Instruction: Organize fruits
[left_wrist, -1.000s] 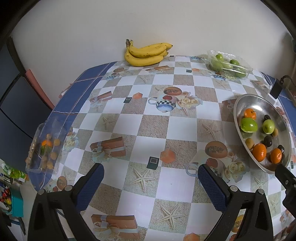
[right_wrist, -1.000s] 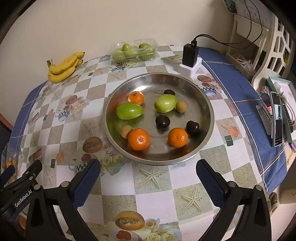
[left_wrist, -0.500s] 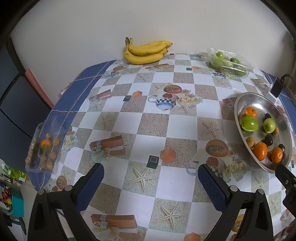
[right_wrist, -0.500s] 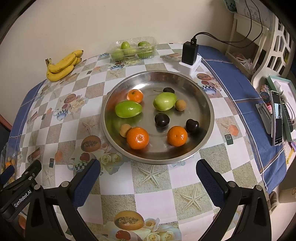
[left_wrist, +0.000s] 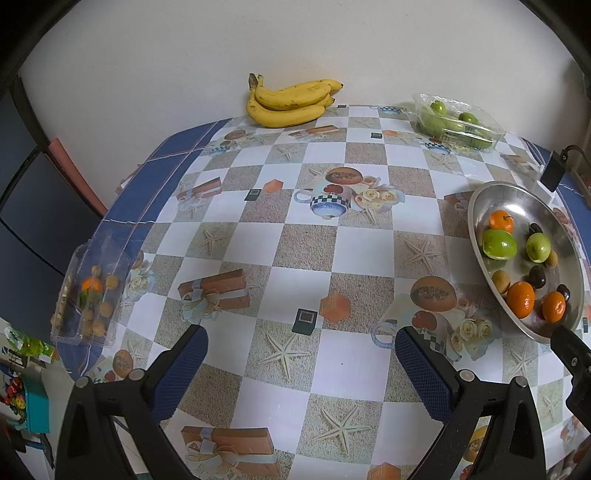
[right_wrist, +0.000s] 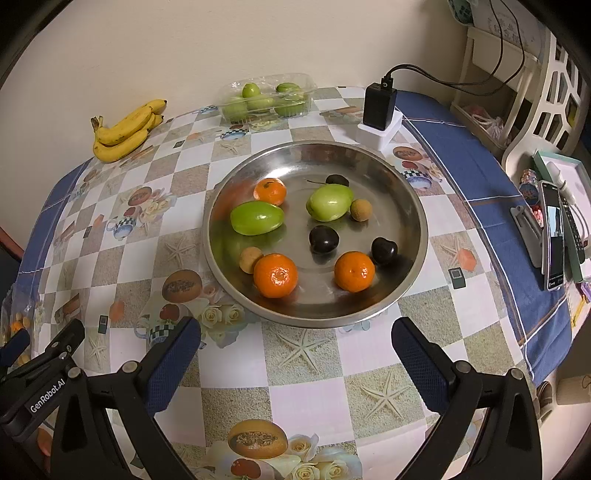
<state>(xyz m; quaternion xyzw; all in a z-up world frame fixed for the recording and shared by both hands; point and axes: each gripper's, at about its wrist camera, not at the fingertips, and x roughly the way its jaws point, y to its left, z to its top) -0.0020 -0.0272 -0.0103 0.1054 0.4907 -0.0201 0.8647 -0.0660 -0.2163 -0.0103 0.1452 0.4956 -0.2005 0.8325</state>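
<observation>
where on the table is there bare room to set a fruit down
The widest bare stretch of tablecloth lies between the bananas, the clear box at the left edge and the metal bowl. The bowl itself is crowded.

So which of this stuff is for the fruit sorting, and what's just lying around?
For the job:
metal bowl of mixed fruit
bananas
tub of green fruit
clear tub with small fruit
both open claws, left claw and right claw

Just lying about:
charger
phone

"GenRobot.AI" in white on the black left gripper (right_wrist: 22, 354) body.
</observation>
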